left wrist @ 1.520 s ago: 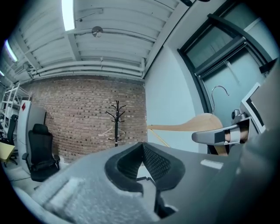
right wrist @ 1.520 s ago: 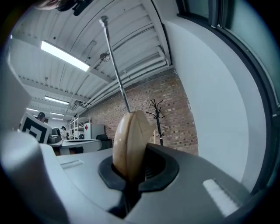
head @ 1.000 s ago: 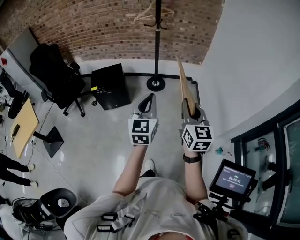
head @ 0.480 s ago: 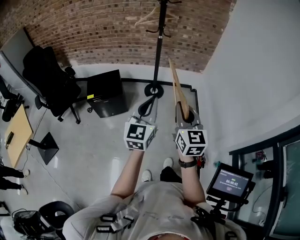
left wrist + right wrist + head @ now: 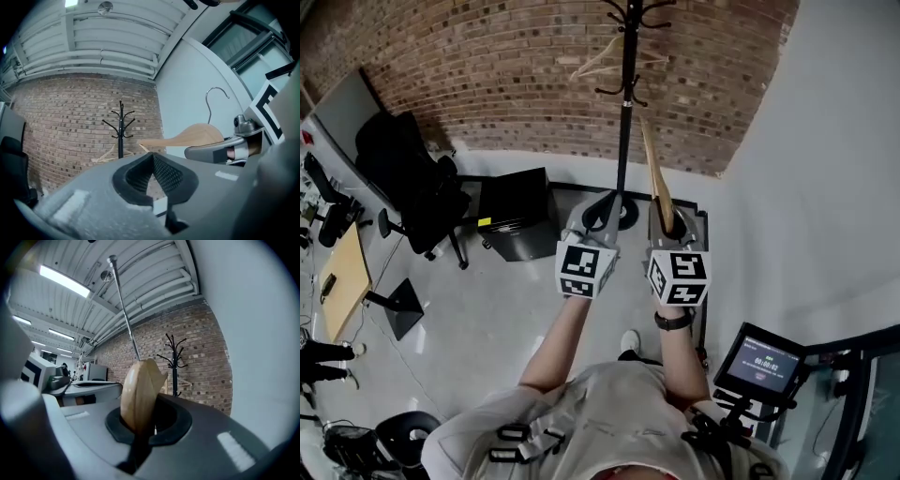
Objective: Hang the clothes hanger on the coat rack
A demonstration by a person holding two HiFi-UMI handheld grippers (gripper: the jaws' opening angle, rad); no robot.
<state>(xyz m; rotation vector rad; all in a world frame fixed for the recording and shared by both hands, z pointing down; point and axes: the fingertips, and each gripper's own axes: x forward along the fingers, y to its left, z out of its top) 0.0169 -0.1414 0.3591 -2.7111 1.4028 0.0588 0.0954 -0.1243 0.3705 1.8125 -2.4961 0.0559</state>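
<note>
A red brick wall [image 5: 487,75] is seen across the far side of the room, met at the right by a plain white wall [image 5: 825,187], with a pale glossy floor [image 5: 478,319] below. A black office chair [image 5: 408,178] and a black cabinet [image 5: 514,211] are placed along the foot of the brick wall, and a wooden desk [image 5: 342,272] is cut off by the left edge. The black coat rack [image 5: 625,122] is stood upright before the brick wall, straight ahead of the person, whose two bare forearms are stretched forward side by side. The right gripper [image 5: 667,220] is held level with its jaws pinched on the broad end of a wooden clothes hanger [image 5: 654,178], which is pointed forward so that its far end is seen just right of the rack's pole; in the right gripper view its metal hook [image 5: 124,305] is raised toward the ceiling. The held hanger is not on the rack, which is seen farther off in both gripper views. The left gripper [image 5: 598,214] is held just beside the right one, its jaw tips pressed together with nothing between them. A second, paler hanger [image 5: 605,61] is hung on the rack's upper arms. A small lit screen [image 5: 764,361] is mounted at the lower right, and a dark watch [image 5: 675,322] is worn on the right wrist.
</note>
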